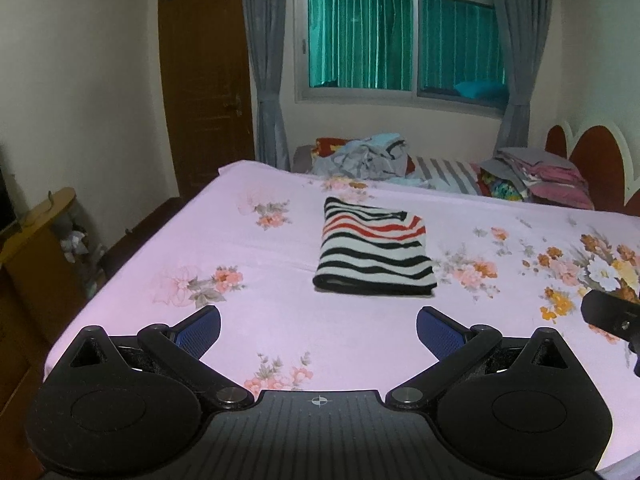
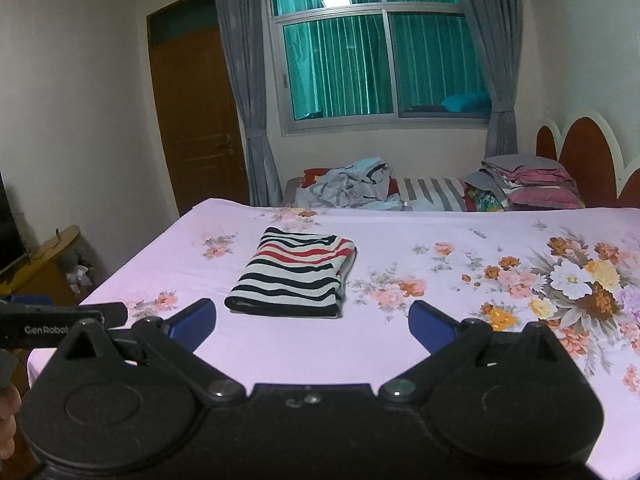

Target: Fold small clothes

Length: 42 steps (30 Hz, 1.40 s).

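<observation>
A small striped garment (image 1: 374, 250), black and white with red stripes, lies folded into a flat rectangle on the pink floral bedsheet (image 1: 280, 320). It also shows in the right wrist view (image 2: 294, 274). My left gripper (image 1: 318, 330) is open and empty, held above the sheet just in front of the garment. My right gripper (image 2: 312, 326) is open and empty, in front of the garment and slightly to its right. Neither gripper touches the cloth. Part of the right gripper (image 1: 612, 314) shows at the right edge of the left wrist view, and part of the left gripper (image 2: 60, 322) at the left edge of the right wrist view.
A heap of unfolded clothes (image 1: 366, 158) and a stack of folded bedding (image 1: 540, 176) lie beyond the bed's far edge. A wooden cabinet (image 1: 36, 240) stands left of the bed. The headboard (image 1: 592, 160) is at the right; a door (image 1: 204, 88) and window are behind.
</observation>
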Available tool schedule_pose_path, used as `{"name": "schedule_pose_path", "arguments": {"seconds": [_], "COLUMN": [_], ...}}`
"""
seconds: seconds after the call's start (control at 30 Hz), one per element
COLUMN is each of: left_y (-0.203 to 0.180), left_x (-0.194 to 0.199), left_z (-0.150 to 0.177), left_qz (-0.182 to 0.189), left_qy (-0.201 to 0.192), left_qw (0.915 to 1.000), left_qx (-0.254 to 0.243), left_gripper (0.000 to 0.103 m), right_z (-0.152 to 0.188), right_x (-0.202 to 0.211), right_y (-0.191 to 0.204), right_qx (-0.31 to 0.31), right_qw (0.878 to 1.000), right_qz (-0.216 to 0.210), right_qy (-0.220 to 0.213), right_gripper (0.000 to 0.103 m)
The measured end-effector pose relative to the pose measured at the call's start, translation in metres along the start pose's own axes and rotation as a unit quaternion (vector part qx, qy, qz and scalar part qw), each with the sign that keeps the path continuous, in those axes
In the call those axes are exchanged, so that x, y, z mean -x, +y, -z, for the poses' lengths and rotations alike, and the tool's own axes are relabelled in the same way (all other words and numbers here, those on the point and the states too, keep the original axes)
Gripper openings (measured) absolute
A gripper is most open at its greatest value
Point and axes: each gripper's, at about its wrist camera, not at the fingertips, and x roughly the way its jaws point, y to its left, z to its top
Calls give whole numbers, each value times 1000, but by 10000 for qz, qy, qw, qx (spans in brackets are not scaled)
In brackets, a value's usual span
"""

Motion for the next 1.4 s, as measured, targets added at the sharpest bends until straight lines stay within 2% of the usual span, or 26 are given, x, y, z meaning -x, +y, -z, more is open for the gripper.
{"name": "schedule_pose_path", "arguments": {"seconds": [1.4], "left_y": [-13], "left_x": [9], "left_z": [-4], "left_qz": [-85], "left_qy": [-45], "left_qw": [9999], "left_qx": [44], "left_gripper": [103], "right_z": [1], "right_x": [-6], "right_y": [-13], "right_qx": [-8], "right_qw": [10000], "right_qz": [-79], "right_qy": [46], "right_gripper": [103]}}
